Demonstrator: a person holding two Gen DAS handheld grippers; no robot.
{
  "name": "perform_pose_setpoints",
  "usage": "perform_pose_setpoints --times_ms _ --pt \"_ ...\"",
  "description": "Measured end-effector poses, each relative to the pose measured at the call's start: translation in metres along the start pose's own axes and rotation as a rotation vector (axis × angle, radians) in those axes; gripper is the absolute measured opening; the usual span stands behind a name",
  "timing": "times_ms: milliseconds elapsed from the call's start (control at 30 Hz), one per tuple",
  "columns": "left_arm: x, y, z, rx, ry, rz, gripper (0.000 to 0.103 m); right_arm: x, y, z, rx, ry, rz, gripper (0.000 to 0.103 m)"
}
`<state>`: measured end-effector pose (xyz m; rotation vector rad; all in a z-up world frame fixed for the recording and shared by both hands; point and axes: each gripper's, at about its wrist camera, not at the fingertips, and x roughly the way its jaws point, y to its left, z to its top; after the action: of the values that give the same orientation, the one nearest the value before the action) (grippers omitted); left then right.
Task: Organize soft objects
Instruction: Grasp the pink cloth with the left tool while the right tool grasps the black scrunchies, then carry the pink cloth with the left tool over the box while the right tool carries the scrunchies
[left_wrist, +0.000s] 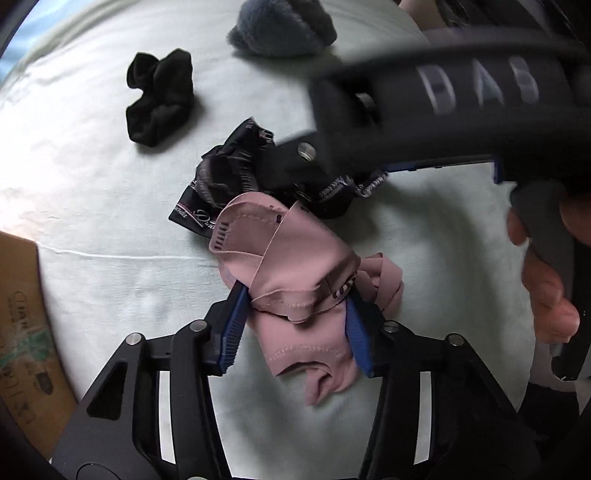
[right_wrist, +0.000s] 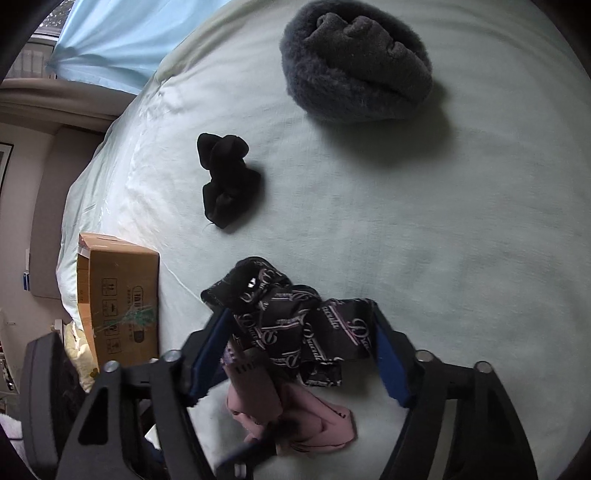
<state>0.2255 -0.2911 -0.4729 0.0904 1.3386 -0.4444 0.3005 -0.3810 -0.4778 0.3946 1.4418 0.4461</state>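
Nearest the left wrist camera, at lower centre of the frame, the left gripper (left_wrist: 295, 325) has its blue pads pressed into a crumpled pink garment (left_wrist: 295, 288) lying on the pale sheet (left_wrist: 92, 206), so its jaws are closed on the cloth. In the right wrist view the right gripper (right_wrist: 299, 354) straddles a black printed garment (right_wrist: 295, 317) at lower centre; the left pad touches the fabric, the right pad sits at its edge, and I cannot tell whether it truly grips. The two garments touch and overlap. A black sock bundle (right_wrist: 229, 181) lies mid-left, a grey fleece roll (right_wrist: 354, 62) at upper right, a cardboard box (right_wrist: 122, 295) at left. The step looks like picking up both garments; next they need lifting apart without dragging each other
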Motion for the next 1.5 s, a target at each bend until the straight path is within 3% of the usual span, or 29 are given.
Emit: perform_pose_setpoints --times_ms 100,233,633,900,1167,1500 --pt "0.009 0.005 0.003 -0.010 0.015 -0.012 0.038 0.000 0.002 -0.003 -0.040 0.003 -0.048 0.050" --pt "0.007 0.003 0.001 0.007 0.006 -0.010 0.030 0.000 0.008 -0.008 -0.087 -0.009 -0.079 0.042" --pt "-0.022 -0.002 0.005 0.007 0.002 -0.011 0.027 -0.026 0.016 -0.012 -0.067 -0.078 -0.094 0.038" --pt "-0.073 -0.009 0.001 0.009 -0.044 -0.004 0.027 -0.073 0.039 -0.018 -0.050 -0.154 -0.117 0.038" --pt "-0.149 -0.013 -0.004 0.018 -0.137 0.011 0.027 -0.131 0.080 -0.036 -0.033 -0.245 -0.128 0.038" --pt "-0.249 0.016 -0.024 -0.025 -0.251 0.043 0.027 -0.197 0.163 -0.066 -0.073 -0.352 -0.184 0.038"
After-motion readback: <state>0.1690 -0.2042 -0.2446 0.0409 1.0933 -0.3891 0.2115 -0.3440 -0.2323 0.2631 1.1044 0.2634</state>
